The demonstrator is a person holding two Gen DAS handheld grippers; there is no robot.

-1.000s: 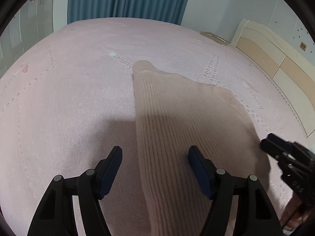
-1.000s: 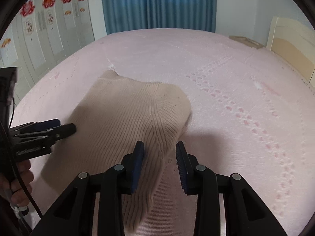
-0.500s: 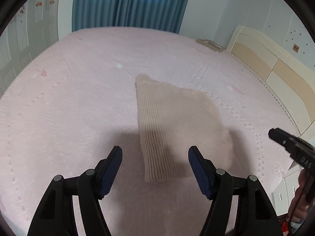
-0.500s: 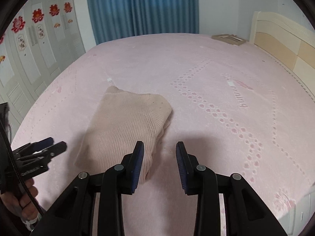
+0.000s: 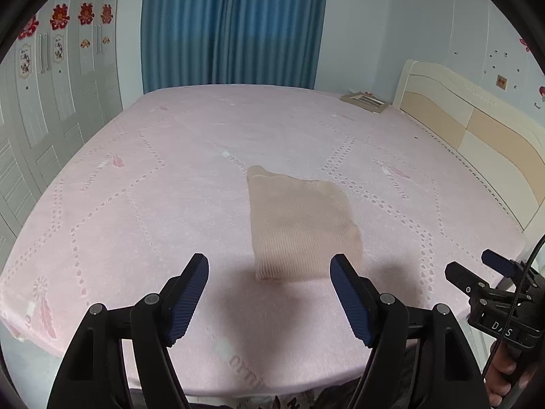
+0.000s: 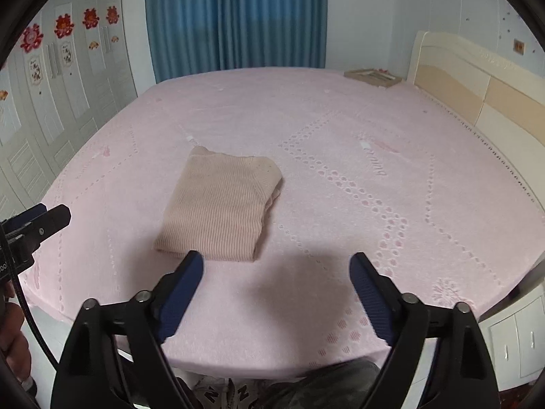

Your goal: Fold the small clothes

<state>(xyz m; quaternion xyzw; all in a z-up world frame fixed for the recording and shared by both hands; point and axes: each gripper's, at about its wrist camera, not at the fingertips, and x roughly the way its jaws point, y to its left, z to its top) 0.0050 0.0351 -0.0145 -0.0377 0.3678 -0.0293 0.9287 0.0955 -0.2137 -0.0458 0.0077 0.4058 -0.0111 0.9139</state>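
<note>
A beige ribbed sweater (image 6: 221,209) lies folded into a neat rectangle on the pink bed (image 6: 374,136), toward the foot edge and on the wardrobe (image 6: 51,109) side of the middle. The left gripper (image 5: 269,301) hangs over the bed's foot edge, short of the sweater, its fingers (image 5: 189,300) spread wide and holding nothing. The right gripper (image 6: 276,298) is likewise short of the sweater, fingers (image 6: 369,294) wide apart and empty. Blue curtains (image 5: 231,24) hang beyond the bed's far edge.
</note>
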